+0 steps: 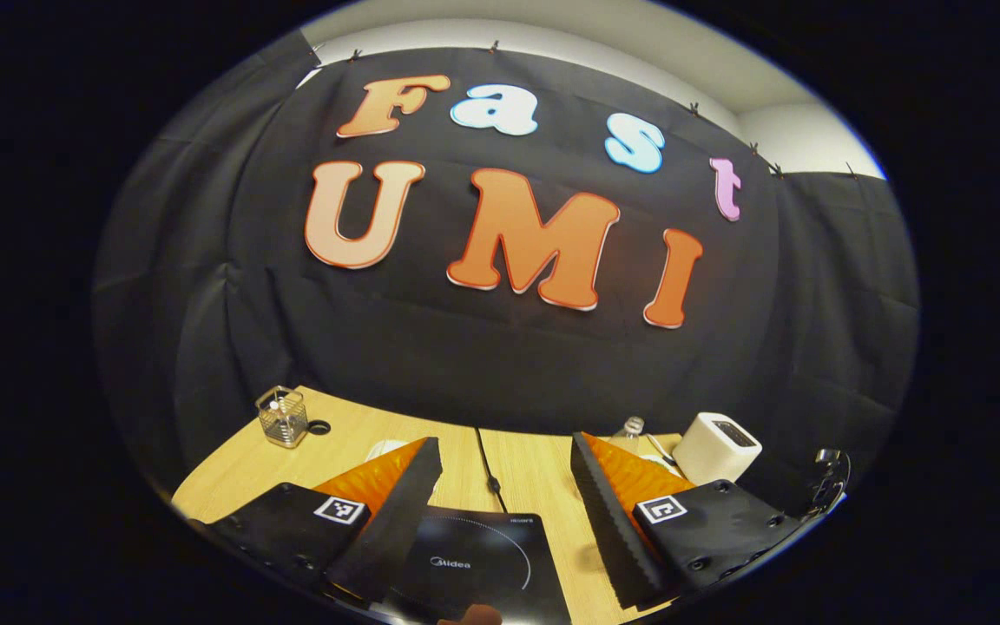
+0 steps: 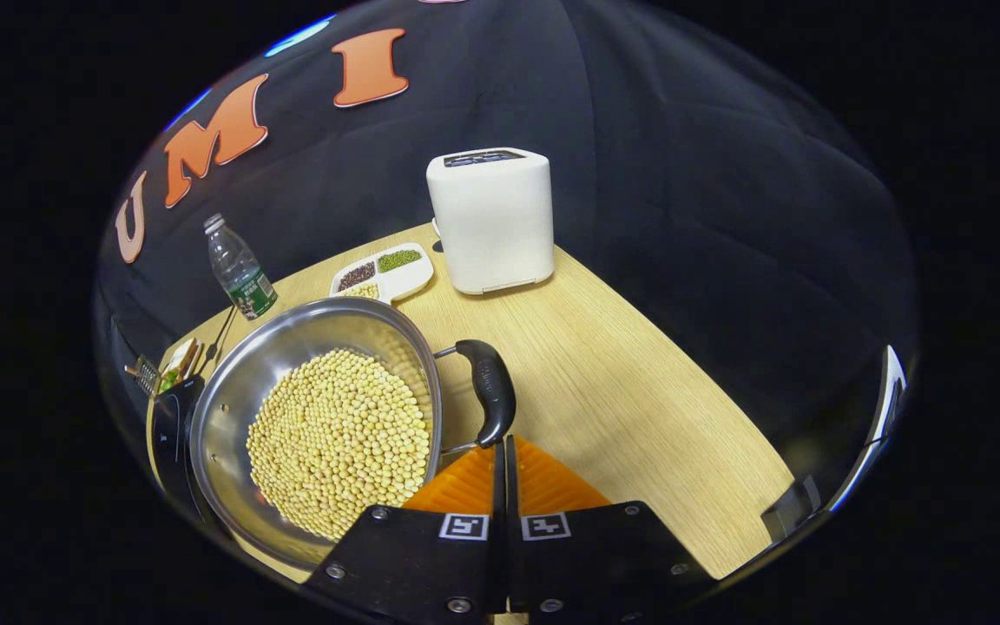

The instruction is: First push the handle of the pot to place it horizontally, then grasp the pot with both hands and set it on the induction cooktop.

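A steel pot [image 2: 235, 386] full of yellow beans sits on the wooden table [image 2: 639, 391] in the right gripper view. Its black side handle [image 2: 489, 386] sticks out on the right, bent towards me. My right gripper [image 2: 501, 444] is shut with nothing between its fingers, its tips right at the handle's near end. The black induction cooktop [image 2: 170, 434] lies just left of the pot. In the left gripper view the cooktop [image 1: 474, 555] lies low between the fingers of my left gripper [image 1: 507, 443], which is open and holds nothing.
A white toaster [image 2: 491, 217], a divided dish of beans [image 2: 383, 271] and a plastic bottle [image 2: 240, 269] stand behind the pot. A clear holder [image 1: 281, 417] stands at the table's far left, and a black cable [image 1: 490, 473] runs back from the cooktop. The table's edge lies to the right.
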The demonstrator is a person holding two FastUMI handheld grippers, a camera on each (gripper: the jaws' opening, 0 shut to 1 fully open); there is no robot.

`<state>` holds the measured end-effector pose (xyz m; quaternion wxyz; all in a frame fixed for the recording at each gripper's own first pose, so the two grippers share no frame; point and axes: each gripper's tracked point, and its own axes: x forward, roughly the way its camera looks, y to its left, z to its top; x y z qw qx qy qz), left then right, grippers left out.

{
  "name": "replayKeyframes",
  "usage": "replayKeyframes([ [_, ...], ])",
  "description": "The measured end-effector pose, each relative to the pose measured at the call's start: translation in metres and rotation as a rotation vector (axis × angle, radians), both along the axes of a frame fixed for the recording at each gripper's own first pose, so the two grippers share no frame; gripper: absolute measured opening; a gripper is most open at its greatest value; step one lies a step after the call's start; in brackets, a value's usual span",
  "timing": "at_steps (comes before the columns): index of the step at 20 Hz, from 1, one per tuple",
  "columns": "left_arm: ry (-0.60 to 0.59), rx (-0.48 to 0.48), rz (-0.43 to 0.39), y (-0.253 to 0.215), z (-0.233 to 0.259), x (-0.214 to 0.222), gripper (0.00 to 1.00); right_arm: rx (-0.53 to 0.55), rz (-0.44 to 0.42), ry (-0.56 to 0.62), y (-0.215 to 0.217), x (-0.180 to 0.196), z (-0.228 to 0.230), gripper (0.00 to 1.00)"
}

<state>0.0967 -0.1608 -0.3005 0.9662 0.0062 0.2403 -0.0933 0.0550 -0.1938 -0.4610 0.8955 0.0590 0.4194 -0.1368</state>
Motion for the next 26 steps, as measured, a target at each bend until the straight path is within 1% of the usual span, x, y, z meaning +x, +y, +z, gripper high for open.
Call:
replayKeyframes([
  [3,0.095,-0.012,-0.021,-0.014,-0.048,-0.014,0.97,0.003,-0.001,0.001,-0.001,0.001,0.0,0.0],
  [6,0.181,-0.021,-0.032,-0.026,-0.09,-0.031,0.99,-0.01,0.005,-0.006,-0.001,-0.003,0.004,0.0],
  [8,0.224,-0.038,-0.036,-0.037,-0.113,-0.04,0.99,-0.012,0.007,-0.035,-0.002,-0.004,0.012,0.0],
  [11,0.282,-0.04,-0.064,-0.057,-0.146,-0.058,0.99,-0.004,-0.017,-0.098,-0.008,-0.008,0.032,0.02],
  [13,0.292,-0.024,-0.079,-0.069,-0.165,-0.064,0.98,-0.006,-0.026,-0.136,-0.011,-0.01,0.041,0.16],
  [14,0.296,-0.011,-0.087,-0.075,-0.173,-0.066,0.99,-0.01,-0.02,-0.152,-0.011,-0.008,0.045,0.29],
  [15,0.305,-0.005,-0.099,-0.084,-0.183,-0.07,0.99,-0.014,-0.008,-0.165,-0.01,-0.007,0.047,0.34],
  [16,0.318,-0.004,-0.111,-0.094,-0.192,-0.074,0.99,-0.02,0.001,-0.17,-0.009,-0.004,0.047,0.41],
  [18,0.331,0.0,-0.137,-0.111,-0.205,-0.077,0.99,-0.019,0.026,-0.186,-0.002,0.005,0.046,0.63],
  [19,0.327,0.011,-0.142,-0.116,-0.209,-0.074,0.99,-0.011,0.044,-0.197,0.002,0.01,0.045,0.67],
  [20,0.32,0.023,-0.145,-0.119,-0.213,-0.073,0.99,-0.007,0.057,-0.206,0.006,0.017,0.044,0.73],
  [22,0.317,0.043,-0.151,-0.127,-0.225,-0.068,0.99,-0.007,0.073,-0.206,0.01,0.03,0.036,0.8],
  [24,0.346,0.044,-0.16,-0.137,-0.239,-0.069,0.99,0.003,0.077,-0.187,0.011,0.04,0.026,0.84],
  [26,0.343,0.068,-0.162,-0.141,-0.249,-0.062,0.99,0.003,0.077,-0.162,0.006,0.047,0.016,0.85],
])
